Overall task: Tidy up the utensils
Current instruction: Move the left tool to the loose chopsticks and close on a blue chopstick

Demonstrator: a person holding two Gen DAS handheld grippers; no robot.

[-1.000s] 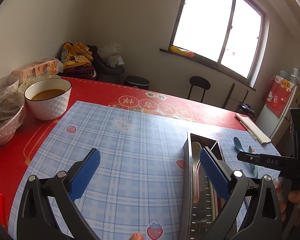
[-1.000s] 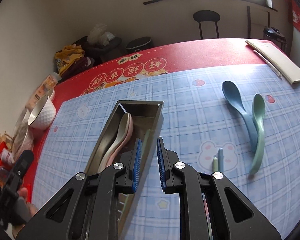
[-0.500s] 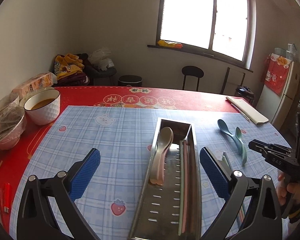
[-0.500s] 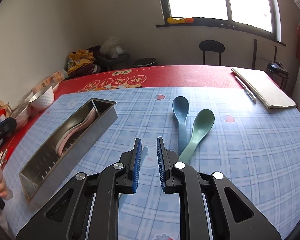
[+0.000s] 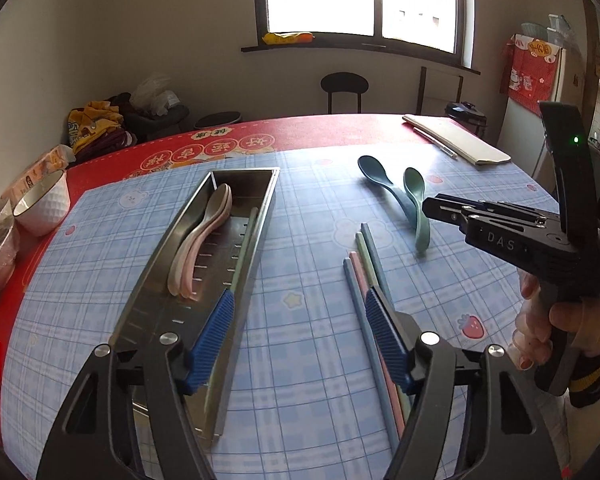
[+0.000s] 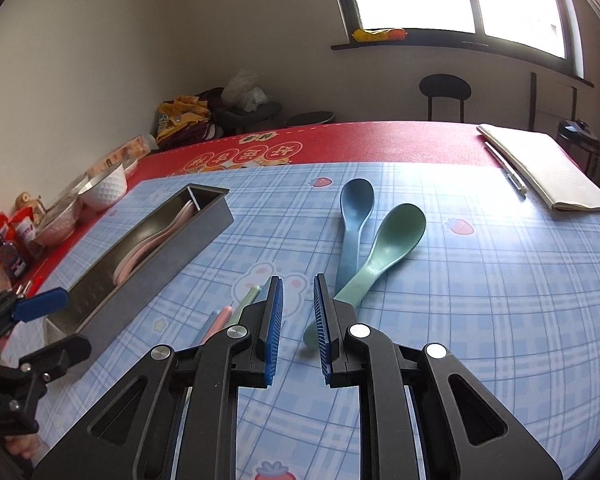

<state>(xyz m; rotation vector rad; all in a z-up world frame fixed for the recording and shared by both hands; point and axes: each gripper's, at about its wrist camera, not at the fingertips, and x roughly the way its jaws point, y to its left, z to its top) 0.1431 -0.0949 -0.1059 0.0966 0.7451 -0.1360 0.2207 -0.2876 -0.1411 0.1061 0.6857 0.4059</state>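
Blue plaid mat (image 5: 308, 344), red tablecloth (image 5: 300, 132)

Steel tray (image 5: 260, 216) holding pale spoons (image 5: 204, 236), blue spoon (image 6: 354, 216) crossing green spoon (image 6: 388, 248), chopsticks (image 5: 364, 264) alongside

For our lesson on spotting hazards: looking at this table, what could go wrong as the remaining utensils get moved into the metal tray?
1. The blue spoon and green spoon overlap; lifting one may drag the other.
2. The chopsticks lie bunched; the left gripper, open with nothing between its pads, could grab several.
3. The metal tray sits close beside that gripper and might be knocked.
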